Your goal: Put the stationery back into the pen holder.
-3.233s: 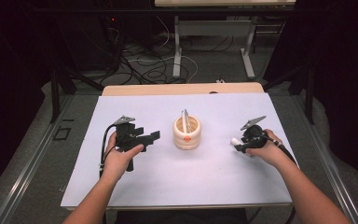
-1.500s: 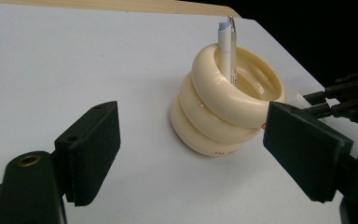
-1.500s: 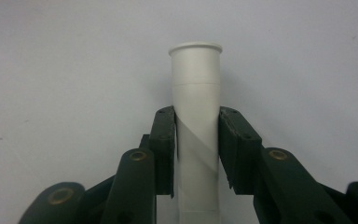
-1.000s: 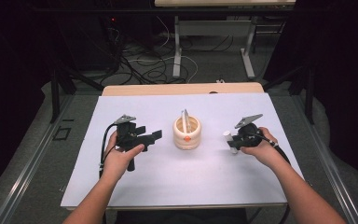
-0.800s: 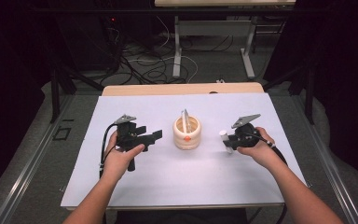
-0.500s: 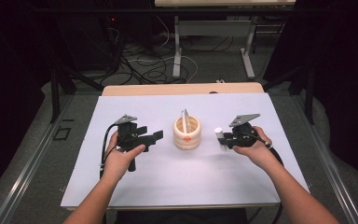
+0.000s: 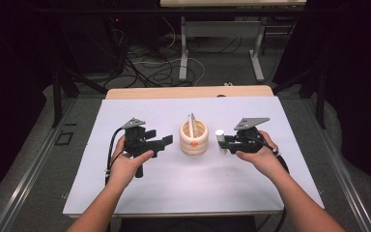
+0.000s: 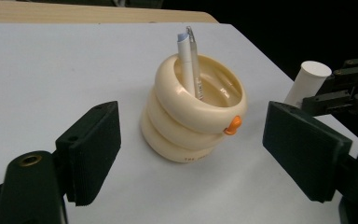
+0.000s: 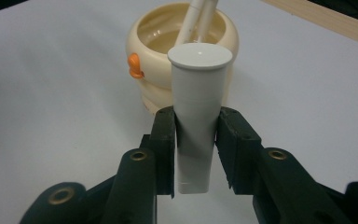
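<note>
A cream ringed holder (image 7: pixel 193 137) (image 8: pixel 193 112) (image 9: pixel 182 44) with a small orange knob stands mid-table, with two white pens (image 8: pixel 187 53) leaning inside it. My right gripper (image 7: pixel 223 143) (image 9: pixel 195 149) is shut on a white tube (image 9: pixel 196 112) (image 7: pixel 219 137) (image 8: pixel 306 81), held upright with its flat cap on top, just right of the holder. My left gripper (image 7: pixel 166 141) (image 8: pixel 193 154) stands open to the left of the holder, its pads wide apart and the holder a short way in front of them.
A white sheet (image 7: pixel 140 183) covers the table, with a strip of wooden tabletop (image 7: pixel 188 92) along the far edge. Beyond it lie floor cables (image 7: pixel 159 67) and metal table legs (image 7: pixel 183 48). Dark floor surrounds both sides.
My right gripper has carried the white tube leftward, from the right part of the sheet to just beside the holder. The left gripper has stayed put.
</note>
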A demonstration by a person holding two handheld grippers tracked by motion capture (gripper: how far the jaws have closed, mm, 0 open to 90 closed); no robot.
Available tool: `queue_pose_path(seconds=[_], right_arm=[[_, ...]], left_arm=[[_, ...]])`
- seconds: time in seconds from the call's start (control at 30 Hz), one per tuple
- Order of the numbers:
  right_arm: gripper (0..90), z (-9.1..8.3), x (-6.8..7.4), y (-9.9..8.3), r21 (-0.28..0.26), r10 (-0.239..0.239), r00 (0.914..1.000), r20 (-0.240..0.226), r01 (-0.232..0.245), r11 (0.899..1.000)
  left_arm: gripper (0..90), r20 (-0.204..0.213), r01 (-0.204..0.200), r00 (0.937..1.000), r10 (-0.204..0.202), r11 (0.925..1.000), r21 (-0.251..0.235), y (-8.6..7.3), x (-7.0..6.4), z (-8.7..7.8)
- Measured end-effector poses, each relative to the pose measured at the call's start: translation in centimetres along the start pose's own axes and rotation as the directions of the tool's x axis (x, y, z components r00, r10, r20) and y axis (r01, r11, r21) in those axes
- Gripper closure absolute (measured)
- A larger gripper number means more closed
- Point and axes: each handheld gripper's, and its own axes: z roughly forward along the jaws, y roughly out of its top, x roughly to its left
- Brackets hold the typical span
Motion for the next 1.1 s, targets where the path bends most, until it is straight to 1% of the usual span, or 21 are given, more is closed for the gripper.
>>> queue_pose_path(seconds=[0.1,0.13,0.17,0.2,0.23,0.27,0.33,0.53,0.57,0.63,0.67,0.7,0.73,0.77,0.8,0.83,0.9,0.93,1.0,1.03,1.1], right_arm=[[68.5,-0.1,0.5,0.3,-0.017,0.001,1.0,-0.008,-0.001,1.0],[68.5,-0.2,0.7,0.5,-0.005,0.004,0.9998,-0.019,-0.004,1.0],[68.5,-0.1,0.8,0.6,-0.026,-0.002,0.9997,-0.023,0.001,1.0],[68.5,-0.1,1.0,0.7,-0.034,0.003,0.9997,-0.026,-0.004,0.999],[68.5,-0.1,1.2,0.8,-0.033,0.006,0.9995,-0.03,-0.007,0.999],[68.6,-0.1,1.5,0.9,-0.036,0.005,0.9994,-0.035,-0.006,0.999],[68.5,-0.2,1.9,1.1,-0.042,-0.002,0.9991,-0.042,0.0,0.999],[68.5,-0.1,3.1,1.3,-0.063,-0.009,0.9987,-0.05,0.006,0.998],[68.5,0.0,3.3,1.3,-0.063,-0.008,0.9984,-0.056,0.005,0.998],[68.5,0.1,3.6,1.3,-0.072,-0.012,0.998,-0.061,0.008,0.997],[68.5,0.2,3.8,1.3,-0.072,-0.02,0.9977,-0.064,0.015,0.997],[68.5,0.3,4.0,1.2,-0.075,-0.018,0.9976,-0.067,0.013,0.997],[68.5,0.4,4.1,1.2,-0.072,-0.022,0.9973,-0.071,0.017,0.997],[68.5,0.6,4.3,1.2,-0.071,-0.021,0.9968,-0.077,0.016,0.997],[68.5,0.7,4.5,1.2,-0.074,-0.027,0.9966,-0.078,0.021,0.997],[68.5,0.8,4.6,1.2,-0.075,-0.026,0.9962,-0.084,0.02,0.997],[68.5,0.8,5.0,1.3,-0.071,-0.028,0.9954,-0.092,0.021,0.997],[68.5,1.0,5.1,1.3,-0.083,-0.035,0.9948,-0.096,0.027,0.996],[68.5,1.1,5.4,1.4,-0.085,-0.029,0.9947,-0.099,0.02,0.996],[68.5,1.2,5.4,1.4,-0.079,-0.025,0.9948,-0.099,0.017,0.997],[68.5,1.3,5.4,1.3,-0.087,-0.023,0.9939,-0.108,0.013,0.996]], left_arm=[[19.6,0.009,-0.019,0.9998,0.019,0.9998,0.003,0.1,-0.5,0.2],[19.6,0.013,-0.025,0.9996,0.025,0.9997,0.006,0.1,-0.7,0.3],[19.6,0.017,-0.029,0.9994,0.029,0.9995,0.012,0.2,-0.9,0.4],[19.5,0.02,-0.035,0.9992,0.034,0.9994,0.008,0.2,-1.1,0.5],[19.6,0.026,-0.04,0.9989,0.039,0.9991,0.017,0.3,-1.3,0.6],[19.6,0.021,-0.041,0.9989,0.041,0.9991,0.005,0.2,-1.5,0.8],[19.6,0.029,-0.051,0.9983,0.051,0.9986,0.01,0.3,-2.0,1.0],[19.6,0.057,-0.081,0.9952,0.08,0.9966,0.015,0.7,-3.3,1.5],[20.1,0.064,-0.076,0.9952,0.074,0.9969,0.019,0.7,-3.5,1.5],[20.8,0.07,-0.08,0.9944,0.079,0.9967,0.012,0.7,-3.8,1.8],[21.3,0.073,-0.087,0.9937,0.085,0.9961,0.016,0.7,-4.0,1.9],[21.6,0.078,-0.083,0.9936,0.082,0.9964,0.014,0.7,-4.2,2.1],[22.0,0.086,-0.097,0.9917,0.095,0.995,0.023,0.8,-4.3,2.1],[22.5,0.089,-0.091,0.9921,0.088,0.9956,0.024,0.8,-4.6,2.3],[22.9,0.091,-0.097,0.9913,0.095,0.995,0.021,0.8,-4.8,2.5],[23.5,0.096,-0.091,0.9914,0.088,0.9955,0.025,0.9,-5.0,2.7],[23.9,0.106,-0.096,0.9901,0.092,0.995,0.03,0.9,-5.4,3.0],[24.0,0.11,-0.1,0.9893,0.096,0.9946,0.029,0.9,-5.6,3.1],[23.3,0.127,-0.105,0.9869,0.1,0.994,0.031,1.0,-6.0,3.4],[23.3,0.127,-0.102,0.9871,0.098,0.9944,0.028,1.1,-6.2,3.5],[24.2,0.128,-0.115,0.9858,0.11,0.9929,0.032,1.1,-6.4,3.7]])
